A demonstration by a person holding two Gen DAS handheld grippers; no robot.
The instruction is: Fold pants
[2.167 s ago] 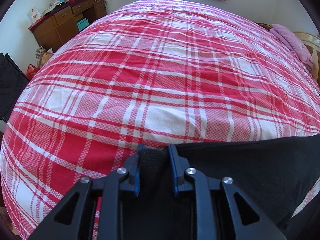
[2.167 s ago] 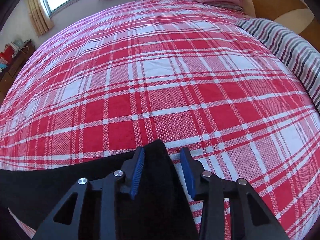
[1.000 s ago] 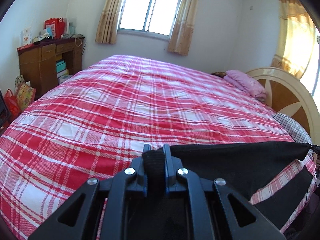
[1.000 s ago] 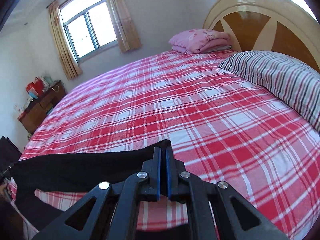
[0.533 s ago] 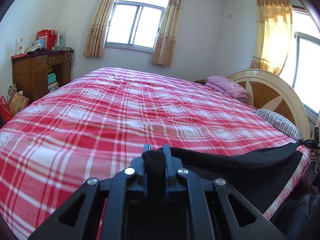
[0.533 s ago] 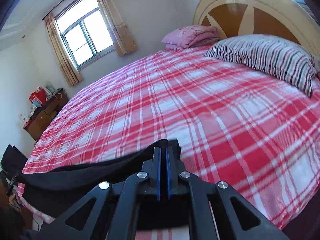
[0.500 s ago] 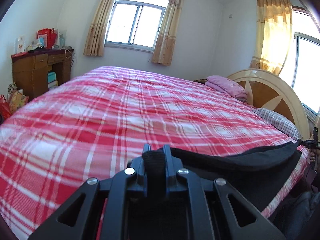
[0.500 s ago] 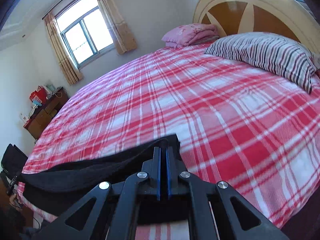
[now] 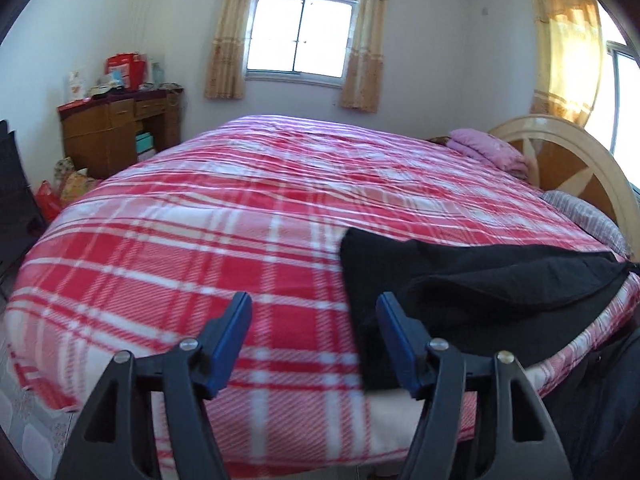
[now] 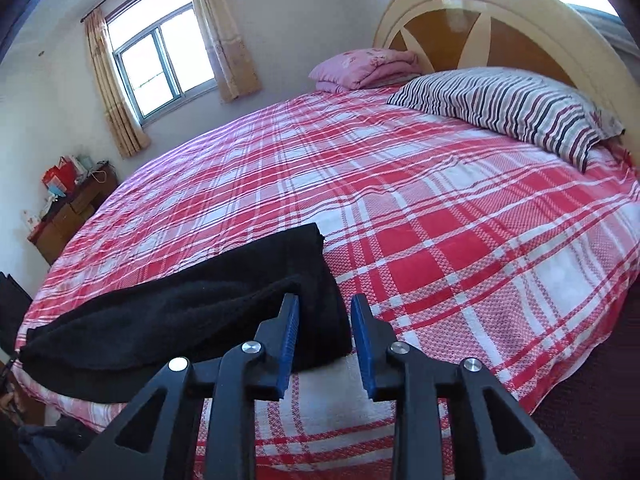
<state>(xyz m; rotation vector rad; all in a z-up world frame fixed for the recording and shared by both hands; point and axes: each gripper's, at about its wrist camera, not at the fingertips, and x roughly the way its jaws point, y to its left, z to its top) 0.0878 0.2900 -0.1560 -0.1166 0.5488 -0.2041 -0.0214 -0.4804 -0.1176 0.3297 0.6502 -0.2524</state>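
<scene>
Along the near edge of the bed (image 9: pixel 240 208), the black pants (image 10: pixel 192 312) lie folded over on the red plaid cover. Both my jaws are opening and grip nothing. My left gripper (image 9: pixel 314 312) stands wide over bare plaid, the pants just beside its right finger. My right gripper (image 10: pixel 324 312) has the pants' end behind its gap, unpinched.
</scene>
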